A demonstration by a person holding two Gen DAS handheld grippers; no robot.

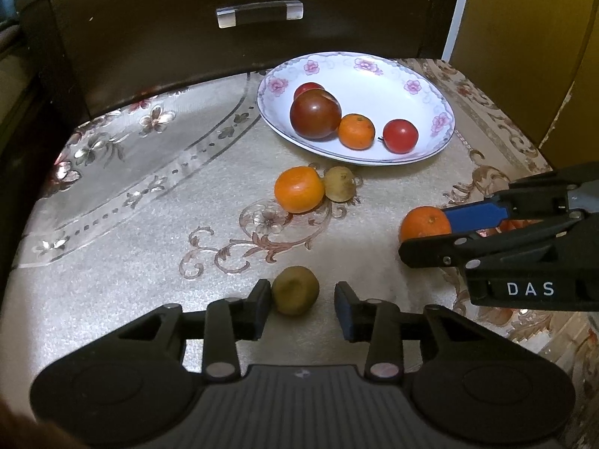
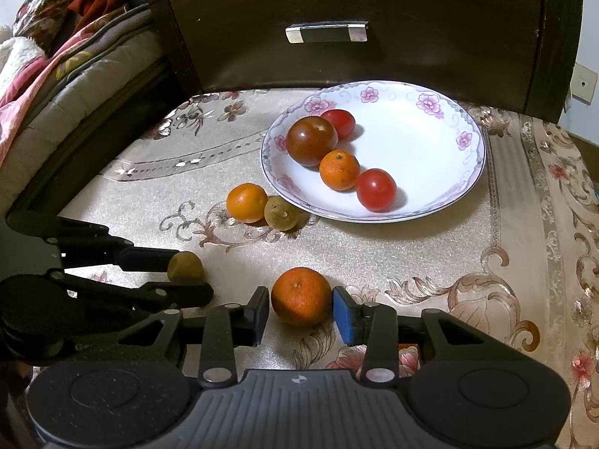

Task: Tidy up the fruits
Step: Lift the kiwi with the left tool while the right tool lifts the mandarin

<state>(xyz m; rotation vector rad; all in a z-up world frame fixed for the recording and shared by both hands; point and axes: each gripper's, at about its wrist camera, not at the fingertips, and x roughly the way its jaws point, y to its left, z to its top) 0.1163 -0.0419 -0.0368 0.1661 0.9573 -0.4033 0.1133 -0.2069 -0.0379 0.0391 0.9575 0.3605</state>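
Note:
A white floral plate (image 1: 419, 75) (image 2: 441, 127) holds a dark tomato (image 1: 315, 113) (image 2: 310, 140), two red tomatoes (image 1: 400, 135) (image 2: 376, 189) and a small orange (image 1: 356, 131) (image 2: 339, 170). On the cloth in front of it lie an orange (image 1: 298, 189) (image 2: 247, 202) touching a brownish-green fruit (image 1: 339, 183) (image 2: 281, 212). My left gripper (image 1: 302, 297) is open around another brownish-green fruit (image 1: 295, 295) (image 2: 185, 267); the left pad touches it. My right gripper (image 2: 300, 305) (image 1: 423, 232) has both pads against an orange (image 2: 301, 296) (image 1: 425, 222) on the cloth.
A dark wooden drawer front with a metal handle (image 1: 259, 14) (image 2: 326, 33) stands right behind the table. A bed with blankets (image 2: 48, 56) lies at the left. The patterned tablecloth (image 1: 131, 232) covers the table; its right edge is near a yellow wall (image 1: 524, 37).

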